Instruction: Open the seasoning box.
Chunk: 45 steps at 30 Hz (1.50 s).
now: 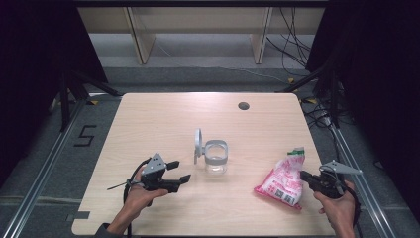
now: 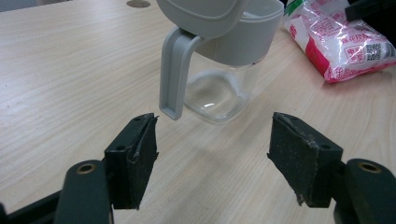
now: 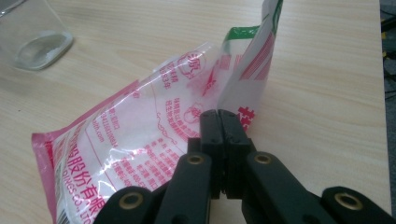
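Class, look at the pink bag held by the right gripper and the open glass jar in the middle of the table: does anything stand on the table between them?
Nothing visible does. Bare table lies between the pink bag, pinched by the right gripper, and the glass jar. The jar's lid is flipped up on the side away from the bag.

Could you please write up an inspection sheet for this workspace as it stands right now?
Surface: light wooden table, with a round grommet hole near the far edge.
Job's things: clear glass jar at the centre, upright, its grey hinged lid flipped open; pink and white bag lying to the right of it.
Clutter: nothing seen.
Grippers: left gripper open, aimed at the jar without touching it; right gripper shut, its tips at the bag's edge, though whether it pinches the film is unclear.
Cables: black cable trailing from the left gripper; loose leads on the floor behind.
Surroundings: dark curtains, wooden shelf legs, a floor mark "5".
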Each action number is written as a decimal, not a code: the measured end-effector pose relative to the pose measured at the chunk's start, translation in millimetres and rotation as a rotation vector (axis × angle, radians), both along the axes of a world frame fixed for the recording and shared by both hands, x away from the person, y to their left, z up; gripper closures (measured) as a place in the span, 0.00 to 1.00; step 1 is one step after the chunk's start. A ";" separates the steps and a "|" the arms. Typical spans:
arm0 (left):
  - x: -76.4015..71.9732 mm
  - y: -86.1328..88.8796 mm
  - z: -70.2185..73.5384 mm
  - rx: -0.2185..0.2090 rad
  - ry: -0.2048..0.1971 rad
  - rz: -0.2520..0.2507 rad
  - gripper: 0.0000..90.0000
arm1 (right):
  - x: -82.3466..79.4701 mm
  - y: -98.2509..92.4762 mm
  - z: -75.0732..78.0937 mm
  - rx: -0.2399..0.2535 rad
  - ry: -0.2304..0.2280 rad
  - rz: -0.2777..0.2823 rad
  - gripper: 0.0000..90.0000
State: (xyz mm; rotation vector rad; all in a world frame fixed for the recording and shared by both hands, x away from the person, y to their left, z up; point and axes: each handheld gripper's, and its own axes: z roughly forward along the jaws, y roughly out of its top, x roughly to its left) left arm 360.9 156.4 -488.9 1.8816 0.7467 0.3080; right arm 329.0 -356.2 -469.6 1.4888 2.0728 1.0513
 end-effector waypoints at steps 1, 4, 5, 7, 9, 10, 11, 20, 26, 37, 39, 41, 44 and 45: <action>0.0 0.0 -0.3 0.000 0.002 0.000 0.35 | -1.5 -0.9 -0.4 0.007 0.004 0.008 1.00; -1.0 -1.2 -1.0 -0.011 0.020 0.013 0.35 | -5.8 -3.1 -0.7 0.004 -0.012 0.026 1.00; -1.0 -1.1 -1.0 -0.011 0.020 0.012 0.35 | -10.6 1.3 0.1 0.055 0.020 -0.012 1.00; -0.7 -0.6 -0.9 -0.008 0.015 0.011 0.35 | -9.5 -1.0 -1.5 0.006 0.003 0.001 1.00; -0.8 0.0 -0.9 -0.009 0.017 0.015 0.35 | -10.3 -2.4 -2.2 -0.003 -0.010 0.003 1.00; -0.9 0.1 -0.8 -0.010 0.017 0.015 0.35 | -13.2 1.1 -1.6 0.027 0.021 -0.034 1.00; -1.2 0.1 -0.8 -0.011 0.019 0.016 0.35 | -13.1 0.5 -2.1 0.026 0.013 -0.035 0.99; -1.4 -0.4 -1.0 -0.004 0.014 0.002 0.35 | -7.4 -3.5 -8.5 0.034 0.026 -0.128 0.59; -1.0 -1.0 -2.0 0.002 0.009 -0.006 0.35 | -0.9 -4.3 -17.3 0.121 0.049 -0.176 0.47; -1.6 -2.3 -2.8 -0.009 0.026 0.002 0.35 | 14.9 -4.7 -23.8 0.166 0.082 -0.195 0.42; -2.1 -3.1 -3.2 -0.012 0.031 0.004 0.35 | 19.9 -5.3 -28.5 0.157 0.058 -0.172 0.42; -2.3 -3.7 -3.7 -0.005 0.029 0.005 0.35 | 20.2 -3.6 -28.7 0.161 0.081 -0.195 0.44; -0.5 -4.7 -4.9 -0.010 0.018 -0.011 0.35 | 23.6 -7.6 -31.9 0.154 0.060 -0.159 0.47; -0.6 -4.2 -4.5 0.005 0.018 -0.009 0.35 | 22.6 -4.5 -31.5 0.189 0.089 -0.194 0.48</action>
